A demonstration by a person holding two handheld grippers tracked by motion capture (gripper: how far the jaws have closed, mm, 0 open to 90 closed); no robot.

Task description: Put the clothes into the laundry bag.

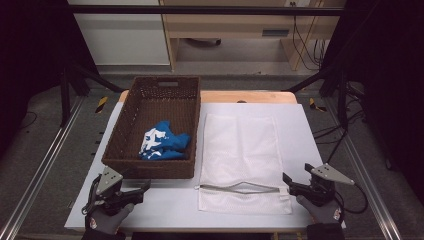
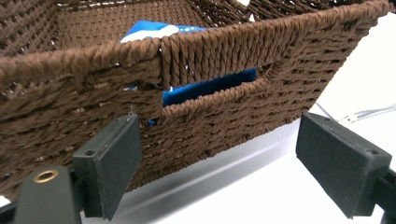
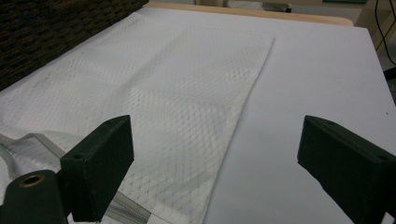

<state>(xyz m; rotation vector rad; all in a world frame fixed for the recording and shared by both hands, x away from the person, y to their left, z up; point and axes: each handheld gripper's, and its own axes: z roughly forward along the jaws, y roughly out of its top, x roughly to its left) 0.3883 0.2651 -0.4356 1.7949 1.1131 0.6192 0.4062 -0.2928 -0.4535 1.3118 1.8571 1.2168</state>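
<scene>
Both grippers sit at the near edge of the white surface [image 1: 165, 207], each held by a gloved hand. At about 7 o'clock, the left gripper [image 1: 143, 188] has its jaws spread wide and nothing between them; it points at the near wall of the brown woven basket [image 1: 125, 127], close to the wall but apart from it. A blue and white cloth [image 1: 163, 141] lies crumpled inside the basket, in its near half, and its blue shows through the handle slot [image 2: 210, 86] in the left gripper view. At about 5 o'clock, the right gripper [image 1: 288, 182] is also spread and empty, just beside the near right corner of the white mesh bag [image 1: 240, 145]. The bag lies flat at the centre right of the surface, its left edge just beside the basket, and its zipper [image 1: 240, 187] runs along the near end.
</scene>
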